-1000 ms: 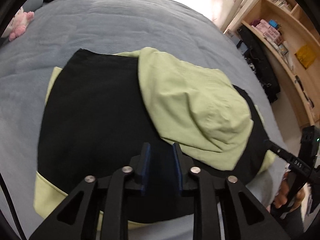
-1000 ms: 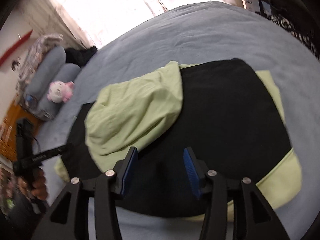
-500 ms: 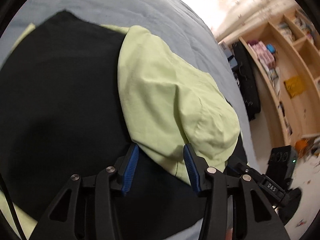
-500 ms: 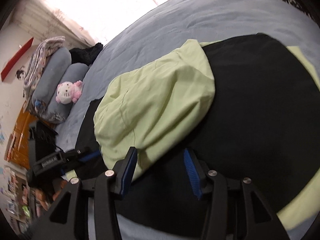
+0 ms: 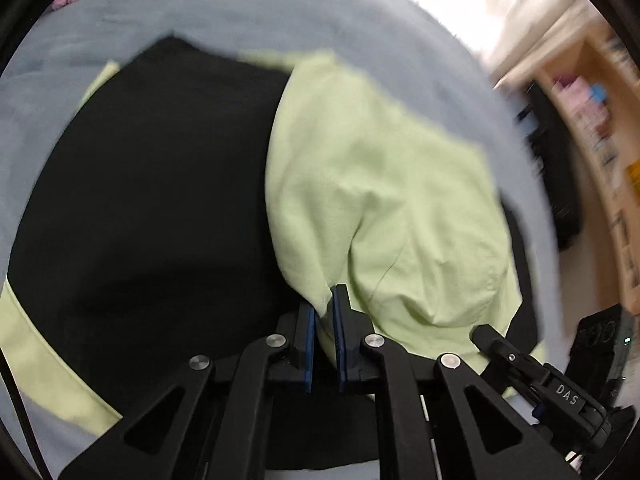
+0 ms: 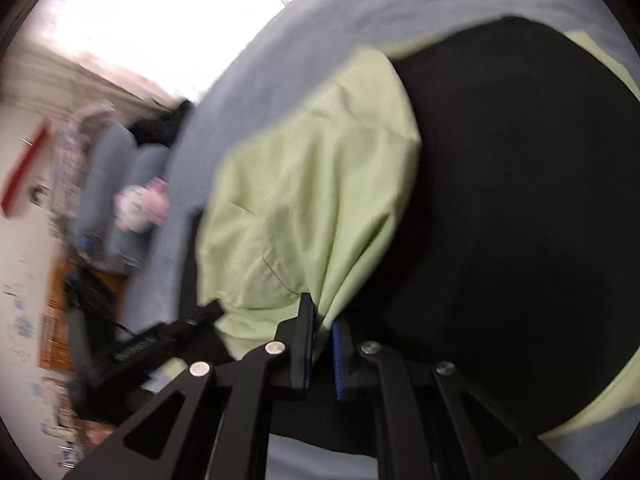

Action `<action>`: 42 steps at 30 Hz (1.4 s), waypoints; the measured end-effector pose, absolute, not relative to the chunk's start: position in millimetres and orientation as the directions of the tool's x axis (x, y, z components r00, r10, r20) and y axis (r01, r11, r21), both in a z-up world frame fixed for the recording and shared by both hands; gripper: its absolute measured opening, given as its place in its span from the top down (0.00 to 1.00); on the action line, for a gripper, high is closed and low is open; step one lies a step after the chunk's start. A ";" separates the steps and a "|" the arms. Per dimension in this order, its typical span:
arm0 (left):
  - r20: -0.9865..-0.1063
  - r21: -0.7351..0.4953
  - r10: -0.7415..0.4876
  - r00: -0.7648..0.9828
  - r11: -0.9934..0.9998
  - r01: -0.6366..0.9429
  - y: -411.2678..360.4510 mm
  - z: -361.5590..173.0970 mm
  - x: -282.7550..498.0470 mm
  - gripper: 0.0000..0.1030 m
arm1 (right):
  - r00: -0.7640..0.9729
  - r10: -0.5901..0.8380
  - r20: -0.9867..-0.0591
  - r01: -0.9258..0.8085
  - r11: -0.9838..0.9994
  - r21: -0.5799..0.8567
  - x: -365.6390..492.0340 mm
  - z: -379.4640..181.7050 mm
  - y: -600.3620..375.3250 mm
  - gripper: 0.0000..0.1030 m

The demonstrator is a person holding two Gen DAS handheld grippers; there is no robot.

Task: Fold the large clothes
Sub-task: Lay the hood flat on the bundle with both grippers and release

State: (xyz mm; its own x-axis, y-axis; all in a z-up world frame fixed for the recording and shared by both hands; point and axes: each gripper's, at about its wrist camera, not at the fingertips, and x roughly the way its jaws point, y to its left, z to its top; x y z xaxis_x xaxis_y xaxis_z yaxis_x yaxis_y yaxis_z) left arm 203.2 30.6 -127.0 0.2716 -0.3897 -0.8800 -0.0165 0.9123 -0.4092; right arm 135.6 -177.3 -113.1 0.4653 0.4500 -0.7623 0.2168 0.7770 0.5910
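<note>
A large black garment (image 5: 152,208) with light green trim lies spread on a grey-blue bed (image 5: 248,12). Its light green hood (image 5: 392,200) is folded over the black body; it also shows in the right wrist view (image 6: 304,200) over the black body (image 6: 520,200). My left gripper (image 5: 323,308) is shut on the near edge of the green hood. My right gripper (image 6: 322,320) is shut on the same hood's near edge from the other side. The right gripper shows at the lower right of the left wrist view (image 5: 532,372); the left one shows at the lower left of the right wrist view (image 6: 160,340).
A pink and white plush toy (image 6: 140,208) and grey pillows (image 6: 116,152) lie at the bed's head. Wooden shelves (image 5: 592,128) with books stand beyond the bed's right side. A bright curtained window (image 6: 152,16) is behind the bed.
Both grippers were open half a second ago and have closed on the green hood's near edge. Both views are blurred from motion.
</note>
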 end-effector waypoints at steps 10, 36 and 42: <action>-0.874 -0.289 -0.275 0.400 0.957 0.026 22.4 -107.1 178.5 0.65 | 0.511 0.195 -0.837 0.175 0.930 0.323 112.2 -82.3 -166.1 0.73; -0.809 -0.234 -0.243 0.535 0.968 0.085 11.3 -96.5 215.8 0.68 | 0.584 0.289 -0.759 -0.001 0.935 0.356 196.4 -99.6 -114.1 0.74; -0.839 -0.212 -0.202 0.505 0.977 0.038 24.7 -122.8 216.9 0.72 | 0.599 0.173 -0.782 0.103 0.952 0.290 186.5 -109.6 -151.4 1.00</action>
State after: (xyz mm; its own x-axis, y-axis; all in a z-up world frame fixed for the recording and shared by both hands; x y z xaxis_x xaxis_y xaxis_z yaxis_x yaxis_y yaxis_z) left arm 216.9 24.7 -122.8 0.5053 -0.2015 -0.8391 0.0380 0.9766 -0.2117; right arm 186.5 -151.4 -109.6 0.5988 0.1731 -0.7820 0.1032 0.9516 0.2896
